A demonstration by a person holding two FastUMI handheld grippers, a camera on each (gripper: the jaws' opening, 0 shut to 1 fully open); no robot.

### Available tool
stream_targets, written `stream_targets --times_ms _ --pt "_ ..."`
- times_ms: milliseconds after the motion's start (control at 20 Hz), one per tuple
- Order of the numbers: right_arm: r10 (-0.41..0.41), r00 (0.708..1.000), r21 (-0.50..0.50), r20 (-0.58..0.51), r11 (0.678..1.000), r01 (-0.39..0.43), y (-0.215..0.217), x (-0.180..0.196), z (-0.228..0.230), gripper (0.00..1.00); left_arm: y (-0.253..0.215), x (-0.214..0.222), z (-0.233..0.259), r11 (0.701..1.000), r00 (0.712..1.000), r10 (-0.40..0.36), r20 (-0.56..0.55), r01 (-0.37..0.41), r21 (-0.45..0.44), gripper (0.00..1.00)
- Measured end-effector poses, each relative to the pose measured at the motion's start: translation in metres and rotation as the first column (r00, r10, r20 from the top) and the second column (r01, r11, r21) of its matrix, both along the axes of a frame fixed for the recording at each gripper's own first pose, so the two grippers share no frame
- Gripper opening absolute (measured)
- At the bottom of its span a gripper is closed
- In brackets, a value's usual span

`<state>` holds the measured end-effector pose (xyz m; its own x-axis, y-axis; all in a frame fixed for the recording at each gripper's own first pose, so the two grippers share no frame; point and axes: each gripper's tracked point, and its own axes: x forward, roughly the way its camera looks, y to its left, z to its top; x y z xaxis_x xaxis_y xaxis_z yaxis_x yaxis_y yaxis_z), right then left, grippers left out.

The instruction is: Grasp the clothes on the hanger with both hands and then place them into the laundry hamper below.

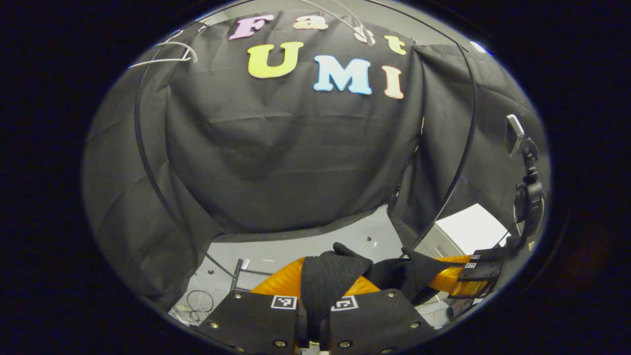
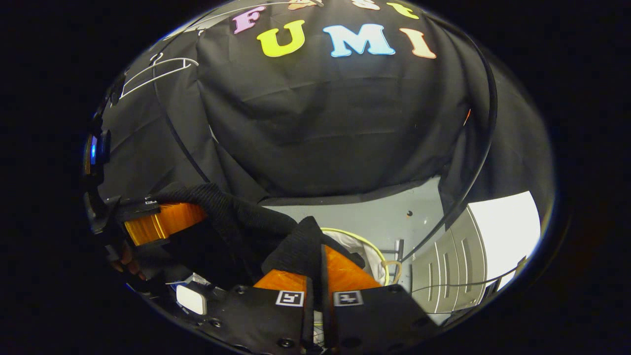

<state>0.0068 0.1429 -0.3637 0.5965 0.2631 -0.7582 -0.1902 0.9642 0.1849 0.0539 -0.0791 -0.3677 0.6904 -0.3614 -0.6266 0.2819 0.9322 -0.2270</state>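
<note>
Black garment [image 1: 328, 281] stretched between both grippers, low in frame at 6 o'clock. Left gripper [image 1: 323, 296] fingers pinched closed on its fabric; right gripper [image 2: 318, 276] likewise clamped on a fold. Right gripper view adds the hamper [image 2: 367, 251] rim just behind the cloth. White hanger [image 1: 165, 53] at 10 o'clock, bare.

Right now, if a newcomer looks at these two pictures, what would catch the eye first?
First, the black garment clamped between the left gripper fingers at the bottom of the left gripper view. The right gripper pinches another fold, with the white laundry hamper just behind. White hangers hang upper left.
</note>
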Motion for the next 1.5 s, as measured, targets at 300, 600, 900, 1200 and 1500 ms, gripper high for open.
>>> stream_targets --times_ms 300,600,900,1200,1500 --pt "0.019 0.998 -0.07 -0.064 0.997 -0.024 -0.015 -0.022 -0.013 0.26 0.018 -0.023 -0.019 0.997 0.997 -0.006 -0.076 0.011 0.071 0.24" --pt "0.041 0.999 -0.052 0.001 0.998 -0.041 -0.004 -0.019 0.016 0.95 0.039 -0.035 -0.004 0.996 0.998 -0.002 -0.055 0.007 0.093 0.87" --pt "0.014 0.991 -0.055 0.136 0.998 -0.007 -0.014 -0.011 0.061 0.98 0.063 -0.035 0.041 0.996 0.998 0.038 0.041 -0.041 0.076 0.87" --pt "-0.072 0.958 -0.006 0.277 0.997 0.076 -0.033 -0.004 0.127 0.98 0.086 -0.022 0.12 0.994 0.976 0.09 0.196 -0.1 0.04 0.87" --pt "-0.115 0.886 -0.003 0.449 0.992 0.13 -0.071 -0.005 0.208 0.98 0.104 -0.018 0.201 0.983 0.923 0.178 0.342 -0.183 -0.018 0.87"
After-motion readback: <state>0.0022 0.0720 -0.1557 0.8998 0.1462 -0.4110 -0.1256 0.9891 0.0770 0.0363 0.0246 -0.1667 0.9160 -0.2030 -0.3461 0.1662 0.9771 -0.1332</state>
